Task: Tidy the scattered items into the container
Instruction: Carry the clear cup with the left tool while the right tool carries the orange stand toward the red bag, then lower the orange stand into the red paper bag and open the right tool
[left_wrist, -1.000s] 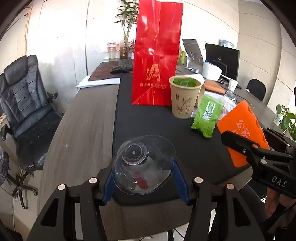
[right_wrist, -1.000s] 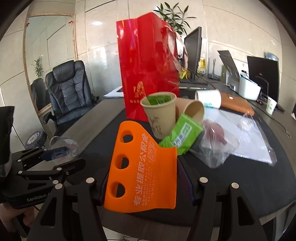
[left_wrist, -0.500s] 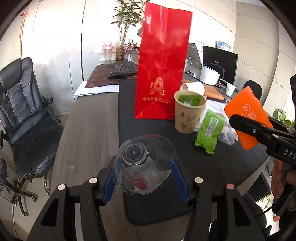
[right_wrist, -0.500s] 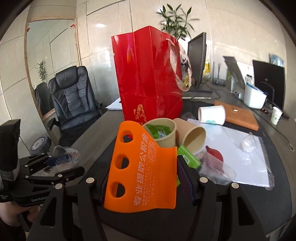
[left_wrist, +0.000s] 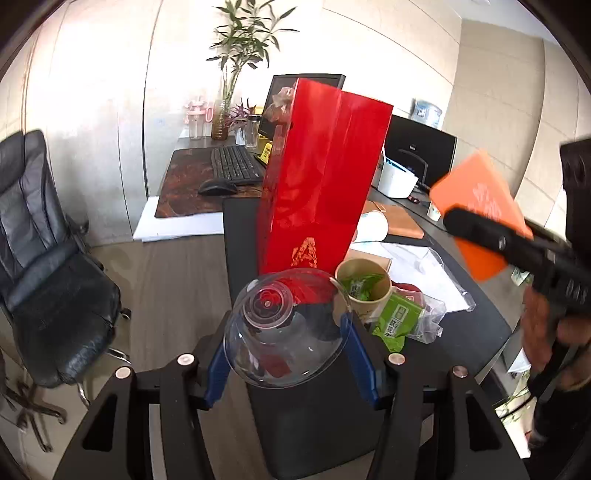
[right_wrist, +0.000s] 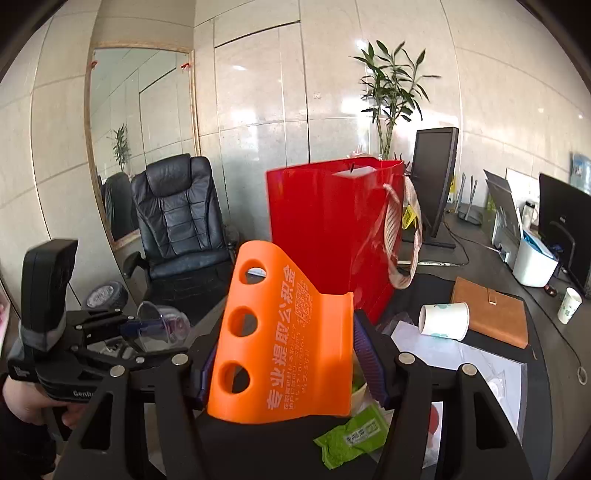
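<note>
Desk (left_wrist: 177, 280): I see a grey wooden top with a black mat; it carries the bag and the loose litter beside it.
Red paper bag (right_wrist: 332, 236): this stands upright on the mat with its mouth open upward, so I judge it the container. Everything below is placed relative to it.
Orange plastic holder (right_wrist: 284, 354): I have it clamped upright by its lower edges in my right gripper (right_wrist: 284, 369), lifted in front of the bag near mouth height, probably to clear the rim before dropping in.
Clear domed lid (left_wrist: 284, 332): the fingers of my left gripper (left_wrist: 284, 354) pinch its rim on both sides, dome facing the camera, raised in front of the bag's foot and waiting its turn, I think.
Brown paper cup (left_wrist: 364, 284): upright at the bag's foot with green scraps inside, not yet collected.
Green sachet (left_wrist: 397, 321): lying just in front of that cup, further from the bag.
</note>
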